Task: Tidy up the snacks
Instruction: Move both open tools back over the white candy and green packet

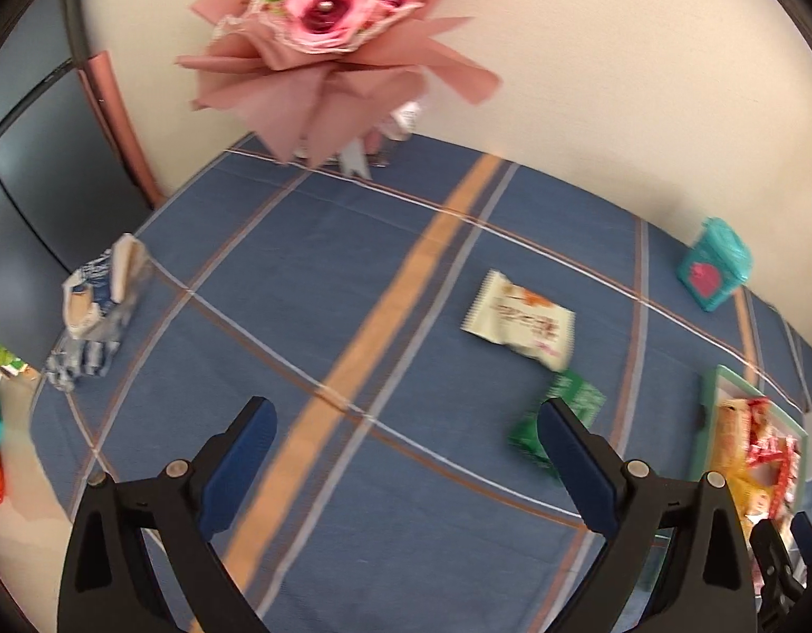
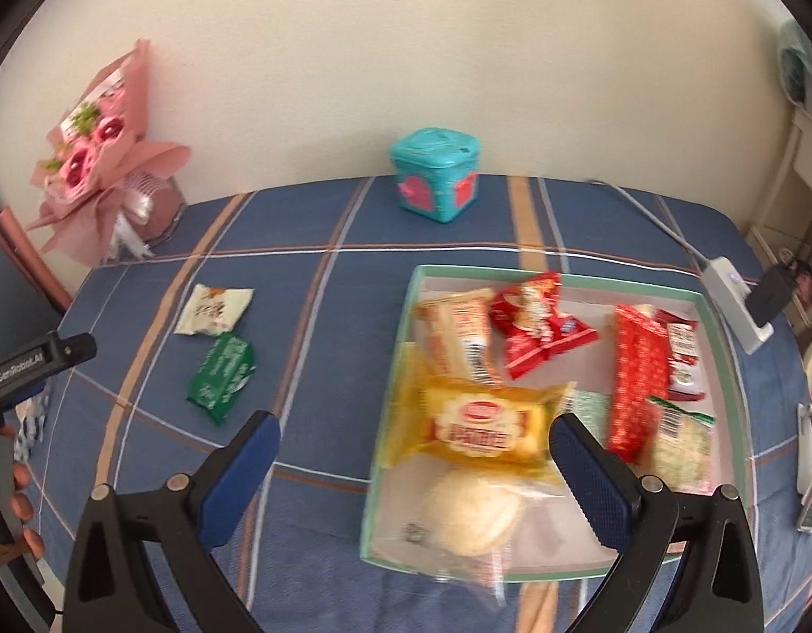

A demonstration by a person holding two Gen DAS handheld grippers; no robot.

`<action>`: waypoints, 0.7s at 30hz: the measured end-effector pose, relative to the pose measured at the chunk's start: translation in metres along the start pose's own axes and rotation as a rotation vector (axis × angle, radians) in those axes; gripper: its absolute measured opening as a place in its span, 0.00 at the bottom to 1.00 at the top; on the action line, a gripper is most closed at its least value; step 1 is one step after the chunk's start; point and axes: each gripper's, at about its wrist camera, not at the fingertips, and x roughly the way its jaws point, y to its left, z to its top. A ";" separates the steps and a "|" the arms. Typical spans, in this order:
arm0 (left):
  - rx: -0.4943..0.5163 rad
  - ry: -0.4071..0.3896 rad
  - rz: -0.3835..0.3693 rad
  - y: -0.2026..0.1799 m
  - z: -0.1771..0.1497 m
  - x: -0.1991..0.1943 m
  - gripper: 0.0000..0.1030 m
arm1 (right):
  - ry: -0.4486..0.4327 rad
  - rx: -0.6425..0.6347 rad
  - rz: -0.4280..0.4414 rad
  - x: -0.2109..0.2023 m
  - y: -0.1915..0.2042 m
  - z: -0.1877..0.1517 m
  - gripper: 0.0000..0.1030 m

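Blue rubber pads line both claws, and both stand spread wide with nothing between them. The left gripper (image 1: 406,453) hangs over the blue plaid tablecloth (image 1: 311,274), its fingers apart and touching no packet; the green snack packet (image 1: 569,411) lies just past its right-hand finger, partly hidden by it, and the white snack packet (image 1: 519,319) sits a little farther on, near the green one. A blue-and-white wrapper (image 1: 97,306) lies well off to the left, near the cloth's edge.

The right gripper (image 2: 414,475) is likewise wide open and empty, poised over the near end of the pale green tray (image 2: 722,316). Between its spread fingers, lower down in the tray, lie the yellow cake packet (image 2: 474,422) and a clear bag holding a pale round bun (image 2: 472,514); whether a pad brushes either one I cannot tell. Red packets (image 2: 538,327) and others fill the rest of the tray. A teal box (image 2: 435,179) stands by the wall, and a pink bouquet (image 2: 100,158) leans at the table's far left corner.
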 end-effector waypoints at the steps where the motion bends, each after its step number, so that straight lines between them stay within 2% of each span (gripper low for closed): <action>1: -0.009 0.002 0.007 0.007 0.002 0.002 0.96 | 0.003 -0.011 0.012 0.002 0.007 0.000 1.00; 6: -0.045 0.034 0.021 0.030 0.007 0.021 0.96 | 0.022 -0.048 0.055 0.012 0.035 0.002 1.00; 11: -0.044 0.085 0.012 0.031 0.009 0.049 0.96 | 0.051 -0.061 0.102 0.029 0.062 0.010 1.00; 15: -0.063 0.134 -0.016 0.029 0.010 0.077 0.96 | 0.090 -0.025 0.142 0.055 0.077 0.018 1.00; 21: -0.079 0.157 -0.011 0.029 0.016 0.106 0.96 | 0.166 -0.013 0.128 0.104 0.101 0.027 1.00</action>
